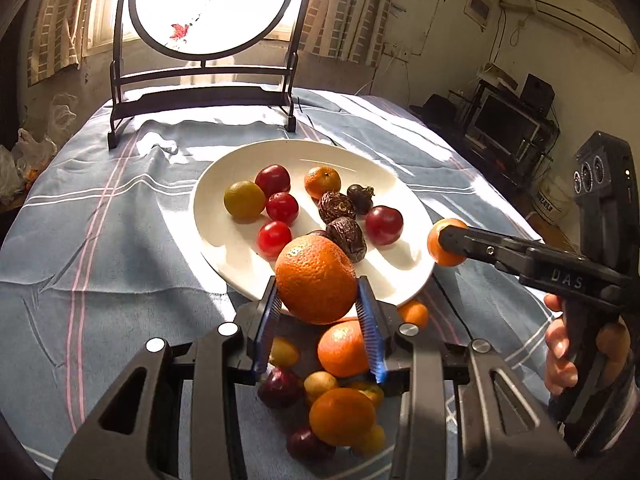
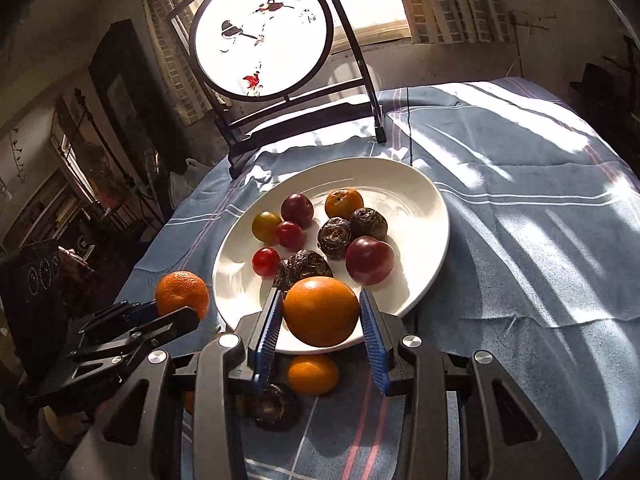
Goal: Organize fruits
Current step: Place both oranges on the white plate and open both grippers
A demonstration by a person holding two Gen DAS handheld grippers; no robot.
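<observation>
A white oval plate (image 1: 232,240) (image 2: 420,200) on the blue cloth holds several small fruits: red plums, a yellow-green one, a small mandarin and dark wrinkled fruits. My left gripper (image 1: 318,300) is shut on a rough-skinned orange (image 1: 316,278), held above the plate's near rim; it also shows in the right wrist view (image 2: 182,294). My right gripper (image 2: 320,316) is shut on a smooth orange (image 2: 320,310), held above the plate's near edge; in the left wrist view this orange (image 1: 438,250) hangs beside the plate's right rim. A pile of loose fruits (image 1: 340,400) lies on the cloth below my left gripper.
A round painted screen on a dark stand (image 1: 204,40) (image 2: 264,36) stands at the table's far edge. A mandarin (image 2: 312,374) and a dark fruit (image 2: 276,404) lie on the cloth under my right gripper. Furniture stands past the table's sides.
</observation>
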